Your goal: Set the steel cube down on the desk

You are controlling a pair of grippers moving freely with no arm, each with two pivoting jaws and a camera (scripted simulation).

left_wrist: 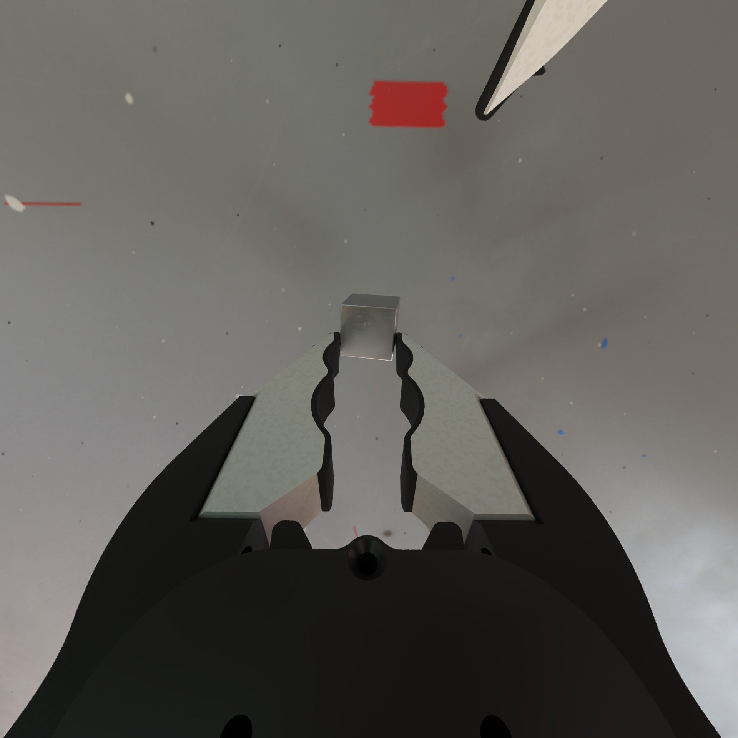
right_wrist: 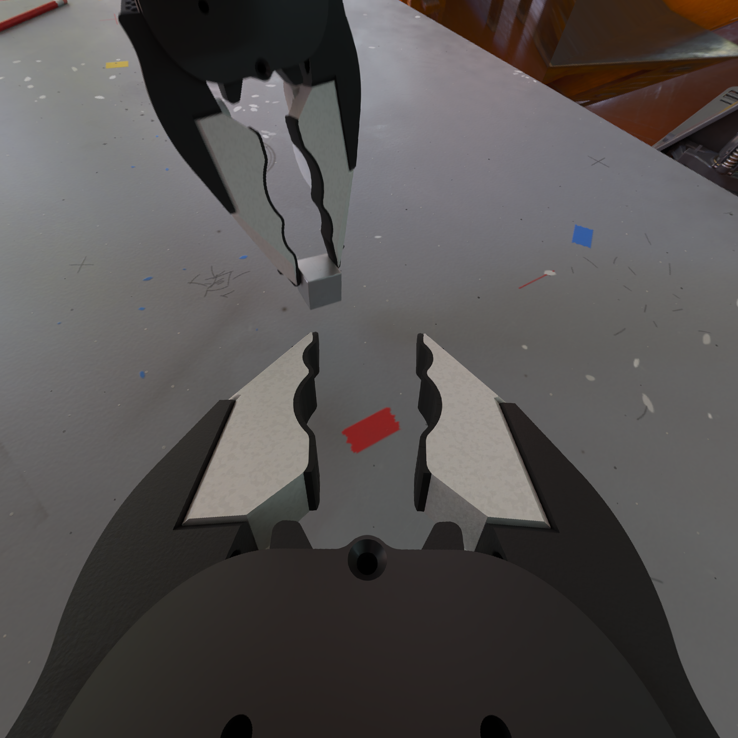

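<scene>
A small shiny steel cube (left_wrist: 367, 329) sits between the tips of my left gripper (left_wrist: 366, 344), which is shut on it. In the right wrist view the left gripper (right_wrist: 317, 269) points down and holds the cube (right_wrist: 321, 285) a little above the grey desk (right_wrist: 479, 199). My right gripper (right_wrist: 367, 339) is open and empty, just in front of the cube and apart from it. One right fingertip (left_wrist: 519, 56) shows at the top right of the left wrist view.
A red tape patch (left_wrist: 407, 104) lies on the desk beyond the cube; it shows between my right fingers (right_wrist: 371, 429). A blue patch (right_wrist: 582, 235), a yellow patch (right_wrist: 117, 64) and a red pencil (right_wrist: 28, 14) lie farther off. The desk edge (right_wrist: 559, 104) runs along the right.
</scene>
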